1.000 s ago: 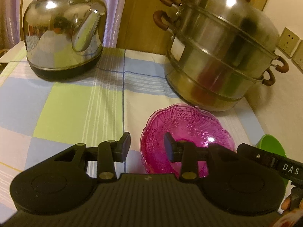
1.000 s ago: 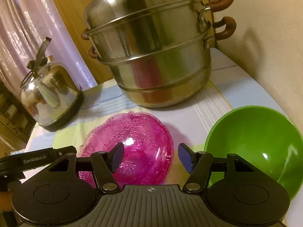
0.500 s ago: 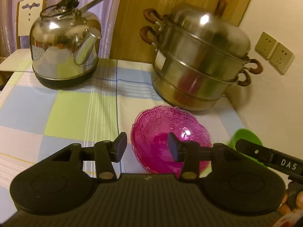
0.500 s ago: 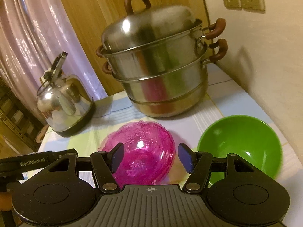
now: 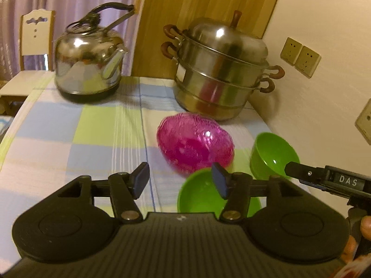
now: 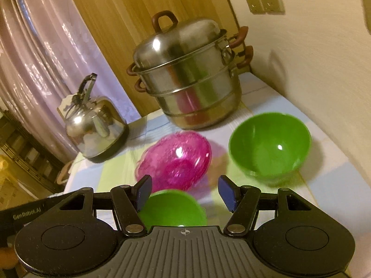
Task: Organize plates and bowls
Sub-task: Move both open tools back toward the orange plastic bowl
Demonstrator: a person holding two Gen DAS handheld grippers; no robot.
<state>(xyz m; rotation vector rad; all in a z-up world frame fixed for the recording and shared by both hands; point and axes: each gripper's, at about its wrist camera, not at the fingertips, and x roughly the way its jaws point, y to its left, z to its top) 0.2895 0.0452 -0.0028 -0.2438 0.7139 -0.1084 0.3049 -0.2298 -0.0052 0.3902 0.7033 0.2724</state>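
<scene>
A pink glass bowl sits mid-table on the checked cloth; it also shows in the right wrist view. A large green bowl stands to its right, seen in the left wrist view too. A smaller green bowl sits nearest, below the pink one, also in the right wrist view. My left gripper is open and empty, held above the near green bowl. My right gripper is open and empty above the same bowl; its body shows at the right of the left wrist view.
A steel stacked steamer pot stands at the back right by the wall, and a steel kettle at the back left. A white chair stands beyond the table's left edge. The wall with sockets runs along the right.
Both grippers have pulled back and up from the pink bowl. A second, smaller green bowl has come into view near the front. Both stay open.
</scene>
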